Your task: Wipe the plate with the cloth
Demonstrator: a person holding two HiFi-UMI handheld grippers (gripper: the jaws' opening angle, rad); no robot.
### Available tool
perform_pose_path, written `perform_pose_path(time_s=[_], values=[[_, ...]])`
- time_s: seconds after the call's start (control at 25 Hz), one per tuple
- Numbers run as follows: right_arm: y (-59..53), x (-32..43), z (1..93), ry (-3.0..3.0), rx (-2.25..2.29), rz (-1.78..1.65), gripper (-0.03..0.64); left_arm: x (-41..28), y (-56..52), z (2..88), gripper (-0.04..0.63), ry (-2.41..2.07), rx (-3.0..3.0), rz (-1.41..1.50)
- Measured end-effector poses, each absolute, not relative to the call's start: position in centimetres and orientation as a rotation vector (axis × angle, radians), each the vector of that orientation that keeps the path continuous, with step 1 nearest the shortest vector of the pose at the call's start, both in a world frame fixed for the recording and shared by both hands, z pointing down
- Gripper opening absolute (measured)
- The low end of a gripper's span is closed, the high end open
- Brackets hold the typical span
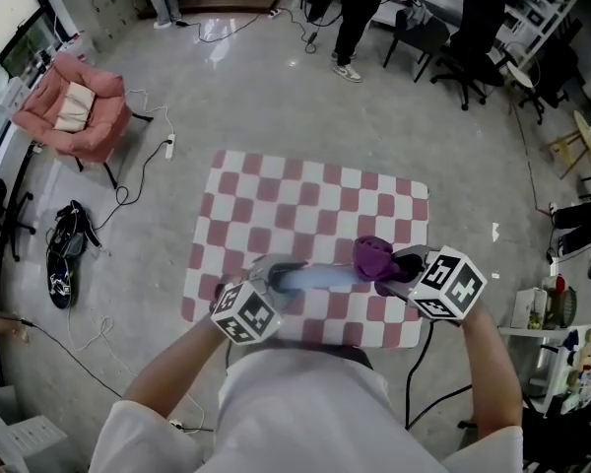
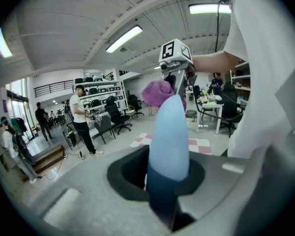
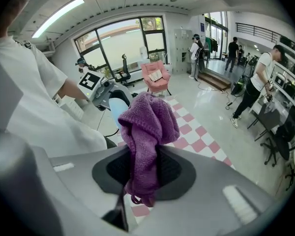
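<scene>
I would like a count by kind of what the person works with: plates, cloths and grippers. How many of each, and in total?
plate: 1, light blue, in the left gripper
cloth: 1, purple, in the right gripper
grippers: 2
Total: 4

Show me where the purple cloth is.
The cloth sits right of centre in the head view, clamped in the right gripper over the checkered table, beside the blue plate in the left gripper.
</scene>
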State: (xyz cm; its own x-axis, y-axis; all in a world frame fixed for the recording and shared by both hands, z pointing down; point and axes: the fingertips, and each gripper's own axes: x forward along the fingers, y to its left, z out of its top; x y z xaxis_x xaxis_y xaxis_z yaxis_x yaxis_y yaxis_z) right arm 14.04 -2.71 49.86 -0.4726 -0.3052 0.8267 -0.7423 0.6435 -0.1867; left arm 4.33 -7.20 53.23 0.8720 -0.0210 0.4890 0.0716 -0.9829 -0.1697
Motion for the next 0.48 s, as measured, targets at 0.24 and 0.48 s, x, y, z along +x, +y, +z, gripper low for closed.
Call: perform_pose_path(time_s=[0.24,0.48], values=[[-2.3,12.1,48.2,-2.114,0.749,0.677,0.097,5.0,-6.8,53.1,0.057,-0.051,-2.79,-0.772],[-2.0,9.9,47.3,-2.148,0.675,0.665,0.098,5.5,-5.9,53.4,0.055,-0.071,-2.74,-0.8]])
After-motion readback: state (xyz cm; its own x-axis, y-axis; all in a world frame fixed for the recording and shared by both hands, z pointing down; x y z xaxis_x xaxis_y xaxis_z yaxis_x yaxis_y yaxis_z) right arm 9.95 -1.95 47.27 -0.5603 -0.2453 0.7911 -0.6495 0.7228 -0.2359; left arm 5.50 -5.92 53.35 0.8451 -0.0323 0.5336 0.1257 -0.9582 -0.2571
